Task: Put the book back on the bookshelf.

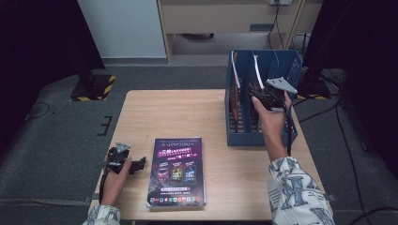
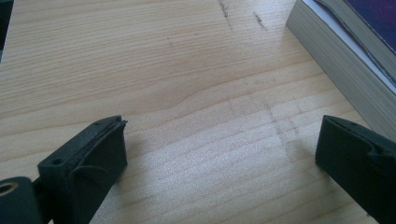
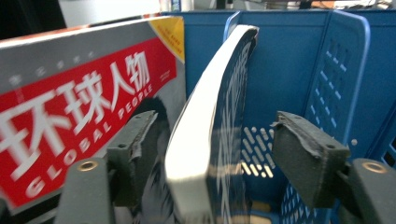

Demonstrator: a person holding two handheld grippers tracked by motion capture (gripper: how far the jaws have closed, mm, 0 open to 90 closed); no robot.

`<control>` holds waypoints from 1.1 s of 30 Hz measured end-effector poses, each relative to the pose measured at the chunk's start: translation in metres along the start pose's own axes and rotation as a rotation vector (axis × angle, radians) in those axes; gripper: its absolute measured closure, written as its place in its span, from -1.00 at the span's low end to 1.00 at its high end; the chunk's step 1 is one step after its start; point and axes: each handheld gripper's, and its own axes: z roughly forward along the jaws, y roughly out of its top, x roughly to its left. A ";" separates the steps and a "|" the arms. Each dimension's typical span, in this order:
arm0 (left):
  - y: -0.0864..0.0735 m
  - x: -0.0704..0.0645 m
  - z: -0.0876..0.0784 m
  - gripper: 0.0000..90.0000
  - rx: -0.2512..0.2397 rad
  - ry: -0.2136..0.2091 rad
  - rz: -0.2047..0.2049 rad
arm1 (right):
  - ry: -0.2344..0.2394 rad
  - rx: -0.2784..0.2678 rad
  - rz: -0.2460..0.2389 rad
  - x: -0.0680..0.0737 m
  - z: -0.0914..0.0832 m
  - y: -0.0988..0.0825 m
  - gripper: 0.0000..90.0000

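Observation:
A blue file rack (image 1: 263,136) stands at the table's right side with magazines upright in its slots. My right gripper (image 1: 263,96) reaches into it from above. In the right gripper view its jaws (image 3: 215,149) stand open around a dark, bent magazine (image 3: 219,116); the right pad is clearly apart from it. A red-titled magazine (image 3: 70,107) leans in the slot to the left. A purple-covered magazine (image 1: 178,171) lies flat near the table's front edge. My left gripper (image 1: 141,164) rests on the table left of it, open (image 2: 219,154), with bare wood between its jaws.
The wooden table (image 1: 187,112) is bare between the flat magazine and the rack. In the left gripper view the thick page edge of the magazine stack (image 2: 336,60) lies at upper right. Dark stands and cables sit on the grey floor (image 1: 56,140) around the table.

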 end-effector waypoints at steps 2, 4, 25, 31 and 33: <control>0.000 0.000 0.000 -0.98 0.000 0.000 0.000 | 0.013 0.015 -0.002 0.000 -0.004 -0.002 -0.39; 0.000 0.000 0.000 -0.98 0.000 0.000 0.000 | 0.029 0.038 -0.012 0.000 -0.007 -0.005 -0.47; 0.000 0.000 0.000 -0.98 0.000 0.000 0.000 | 0.097 0.122 0.004 0.001 -0.044 -0.029 -0.85; 0.000 0.000 0.000 -0.98 0.000 0.000 0.000 | 0.122 0.123 -0.013 0.002 -0.055 -0.036 -0.86; 0.000 0.000 0.000 -0.98 -0.001 -0.001 0.000 | 0.129 0.124 -0.017 0.003 -0.060 -0.039 -0.86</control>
